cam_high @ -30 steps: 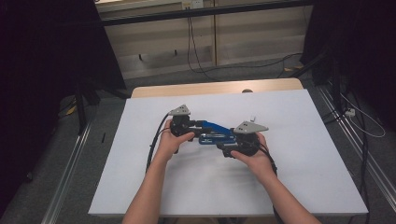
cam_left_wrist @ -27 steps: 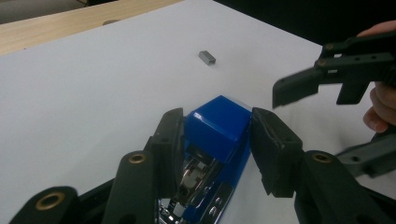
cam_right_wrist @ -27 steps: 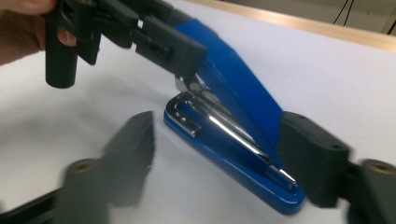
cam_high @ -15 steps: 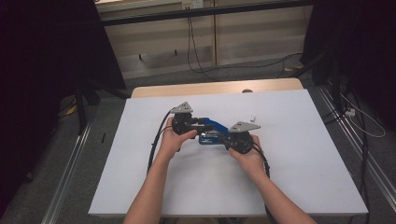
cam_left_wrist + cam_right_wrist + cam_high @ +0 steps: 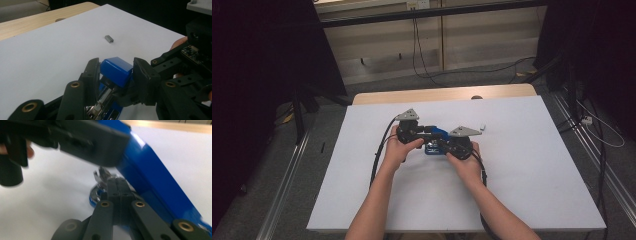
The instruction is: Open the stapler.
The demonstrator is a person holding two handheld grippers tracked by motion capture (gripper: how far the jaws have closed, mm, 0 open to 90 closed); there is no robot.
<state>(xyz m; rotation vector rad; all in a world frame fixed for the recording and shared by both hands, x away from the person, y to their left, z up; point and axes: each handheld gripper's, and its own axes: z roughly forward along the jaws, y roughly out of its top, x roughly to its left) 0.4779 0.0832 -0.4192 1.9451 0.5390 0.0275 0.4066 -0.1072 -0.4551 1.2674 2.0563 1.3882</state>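
White tabletop (image 5: 522,190), mid-table: a blue stapler (image 5: 116,71) is pinched at its lid by the left gripper (image 5: 117,75). Right gripper (image 5: 117,185) jaws are pressed together at its metal insides.

Both grippers are crowding the middle of the white table (image 5: 532,190), meeting over a blue stapler (image 5: 435,140): the left gripper (image 5: 424,131) is pinching the stapler's raised blue top between its jaws, and the right gripper (image 5: 439,145) is pressing in beside it with jaws together, so no room is remaining between them. A small grey staple block (image 5: 109,38) is lying apart on the sheet beyond the right gripper, the one loose obstacle. Cables (image 5: 379,150) are trailing along the left forearm. The remaining sheet, left, right and far side, is lying open for passage
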